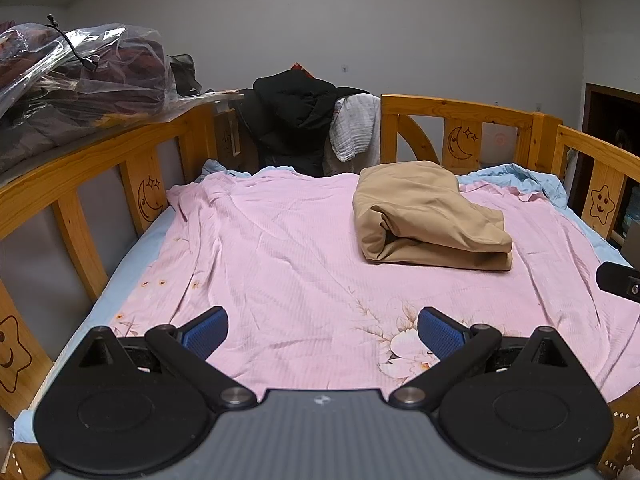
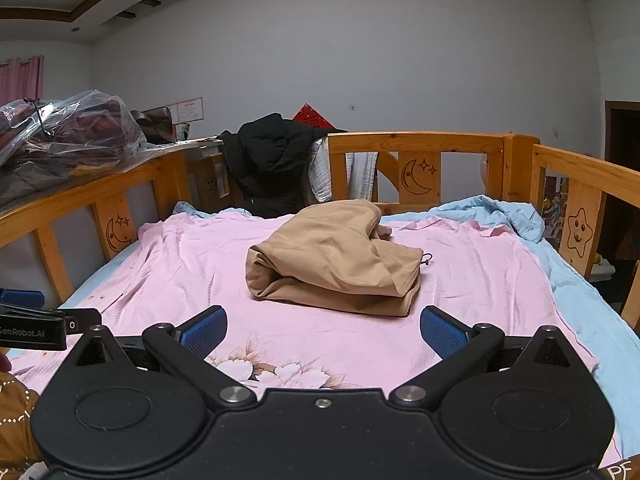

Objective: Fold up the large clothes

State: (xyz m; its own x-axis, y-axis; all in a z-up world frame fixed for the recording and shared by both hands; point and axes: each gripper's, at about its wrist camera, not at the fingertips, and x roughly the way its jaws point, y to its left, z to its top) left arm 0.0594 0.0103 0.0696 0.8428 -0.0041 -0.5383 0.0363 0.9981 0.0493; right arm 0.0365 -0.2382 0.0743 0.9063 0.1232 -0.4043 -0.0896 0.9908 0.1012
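- From the left wrist view, the left tongs [image 1: 322, 330] hang spread wide over the near edge of the bed, their blue pads [image 1: 208, 330] pinching nothing.
- Under and ahead of them lies a pink sheet [image 1: 280, 248] with a printed flower just beside the right pad.
- Ahead and to the right of these tongs sits the tan garment [image 1: 428, 216], folded into a thick bundle on the sheet, well apart from the pads.
- Beyond it, a black jacket [image 1: 292, 120] and a pale cloth [image 1: 356, 128] hang over the wooden bed rail [image 1: 460, 106]; far left, a clear plastic bag of clothes [image 1: 80, 76] rests above the rail.
- At the right edge a black part of the other tool [image 1: 618, 282] shows.

- From the right wrist view, the right tongs [image 2: 323, 330] are likewise spread, empty, over the sheet [image 2: 480, 272].
- Straight ahead of them, near but not touching, lies the same garment [image 2: 336, 258], its rolled fold facing left and a small dark cord at its right edge.
- A blue sheet [image 2: 580, 320] shows to the right of the tongs.
- The left tool [image 2: 36, 326] pokes in at the left edge.
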